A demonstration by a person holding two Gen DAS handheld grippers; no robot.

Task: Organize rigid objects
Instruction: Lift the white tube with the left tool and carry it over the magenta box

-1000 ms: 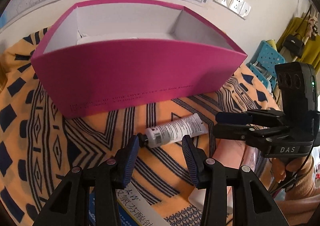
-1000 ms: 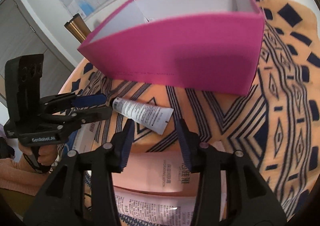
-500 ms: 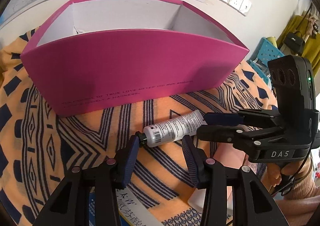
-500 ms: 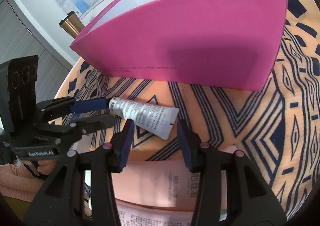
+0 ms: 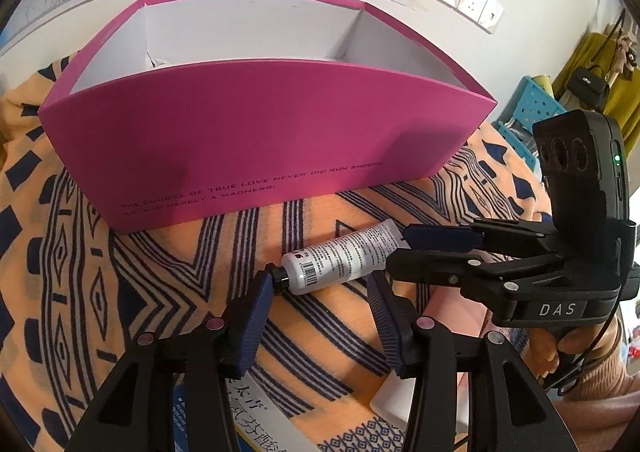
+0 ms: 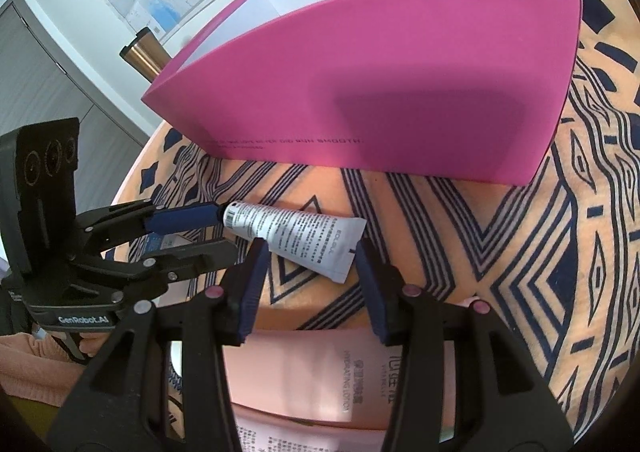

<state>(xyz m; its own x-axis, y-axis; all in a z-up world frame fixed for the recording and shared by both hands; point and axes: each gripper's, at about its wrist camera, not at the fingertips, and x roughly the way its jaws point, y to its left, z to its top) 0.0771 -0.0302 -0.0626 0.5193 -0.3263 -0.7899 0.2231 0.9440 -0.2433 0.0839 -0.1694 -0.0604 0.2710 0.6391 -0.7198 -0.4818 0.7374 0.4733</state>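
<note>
Change: both claws have closed in on the white tube (image 5: 344,258) from opposite ends, and the jaws of each have just been opening a little.
Left claw (image 5: 318,308): part open; the tube's black cap lies just at its left pad, not pinched.
Right claw (image 6: 308,280): part open; the tube's crimped end sits between its pads, unpressed as far as I can tell.
Tube: lying flat on the patterned cloth (image 5: 120,292), near side of the pink box (image 5: 248,139).
Meaning: neither claw grips yet; probably one must close and lift the tube into the box.
Around: pink carton (image 6: 332,364) and a printed packet (image 5: 256,420) lie nearest.
Obstacle: the box's tall front wall; the two claws crowd each other.
</note>
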